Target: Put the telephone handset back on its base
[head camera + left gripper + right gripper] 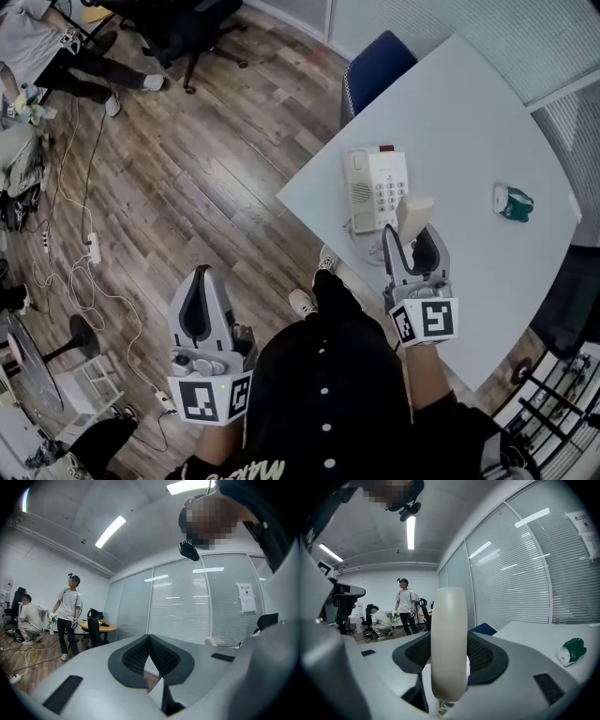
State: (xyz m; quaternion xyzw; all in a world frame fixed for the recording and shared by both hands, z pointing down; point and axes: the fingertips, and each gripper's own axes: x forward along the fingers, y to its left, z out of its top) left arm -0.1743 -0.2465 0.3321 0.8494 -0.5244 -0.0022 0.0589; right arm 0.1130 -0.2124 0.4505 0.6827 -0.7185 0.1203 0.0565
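Note:
The cream telephone base, with its keypad, lies near the white table's left corner. My right gripper is shut on the cream handset and holds it upright, just to the right of the base and nearer to me. In the right gripper view the handset stands between the dark pads of that gripper, and its coiled cord hangs below. My left gripper is off the table, low over the wood floor. Its jaws are shut on nothing.
A small green and white object lies on the table's right side. A blue chair stands at the table's far edge. Cables and a power strip lie on the floor at left. People are at the room's far side.

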